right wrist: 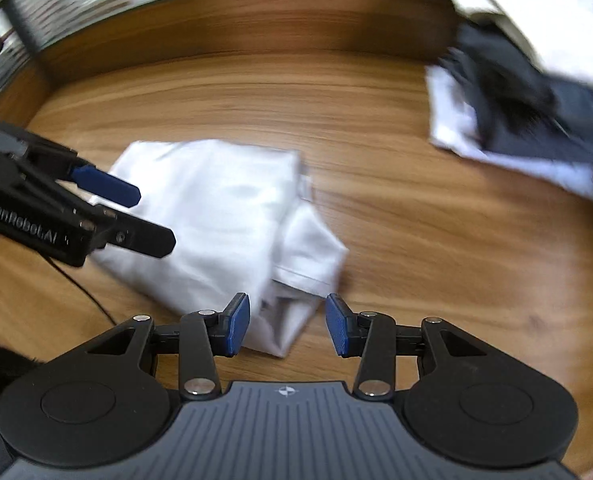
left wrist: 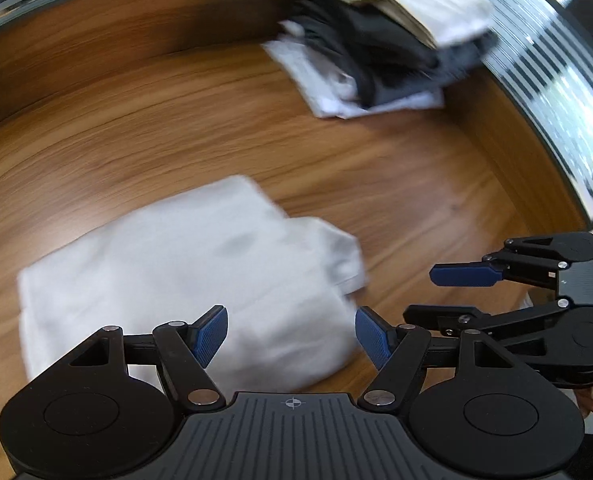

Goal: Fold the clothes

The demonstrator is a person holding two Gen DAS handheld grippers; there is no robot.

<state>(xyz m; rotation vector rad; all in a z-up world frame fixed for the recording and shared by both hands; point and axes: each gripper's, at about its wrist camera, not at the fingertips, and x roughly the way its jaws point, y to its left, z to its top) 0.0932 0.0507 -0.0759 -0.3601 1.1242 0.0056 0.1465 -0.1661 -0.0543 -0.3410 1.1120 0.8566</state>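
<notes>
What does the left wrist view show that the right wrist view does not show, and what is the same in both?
Only the left wrist view shows the right gripper from the side, open, at the right edge, and the far-left edge of the folded white garment.

Only the right wrist view shows the left gripper from the side, with printed lettering on its body, and a thin black cable.

Both show the wooden table, the garment, the pile of white and dark clothes, and both grippers open and empty.
</notes>
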